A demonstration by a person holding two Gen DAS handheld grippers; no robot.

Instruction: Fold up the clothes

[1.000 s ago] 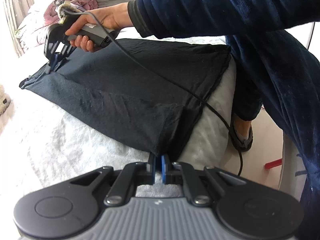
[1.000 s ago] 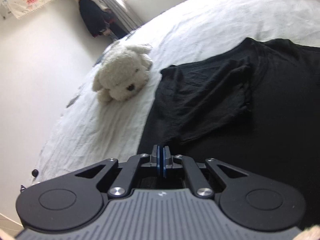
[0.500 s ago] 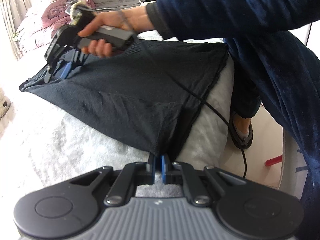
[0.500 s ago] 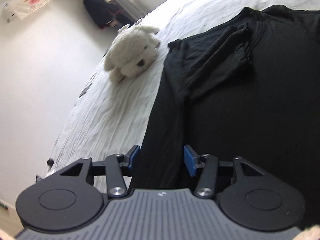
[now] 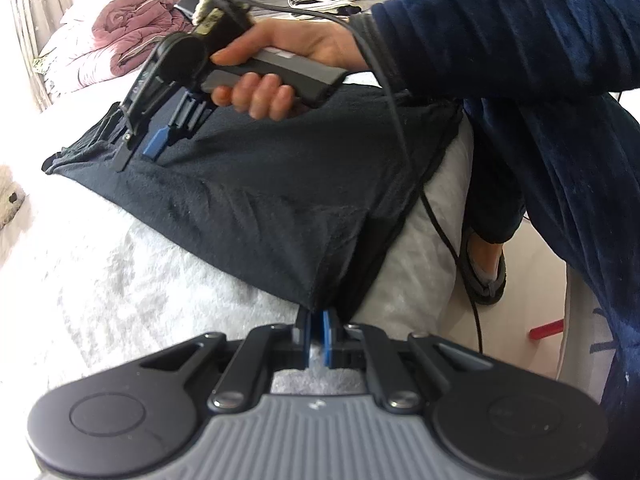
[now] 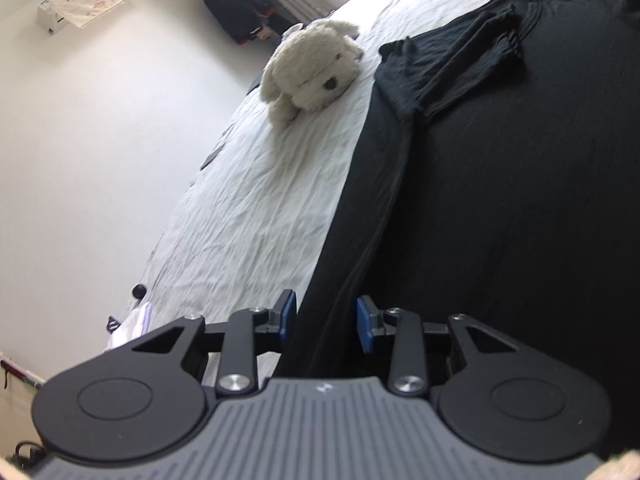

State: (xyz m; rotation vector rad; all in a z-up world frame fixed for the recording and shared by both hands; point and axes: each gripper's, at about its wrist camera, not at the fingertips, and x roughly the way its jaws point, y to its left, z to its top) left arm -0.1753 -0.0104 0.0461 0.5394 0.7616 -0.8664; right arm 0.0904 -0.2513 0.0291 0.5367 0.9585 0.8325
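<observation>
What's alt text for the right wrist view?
The right gripper, jaws open, straddles the side edge of a black T-shirt spread on a white bedsheet. A white plush dog lies beside the folded sleeve.
</observation>
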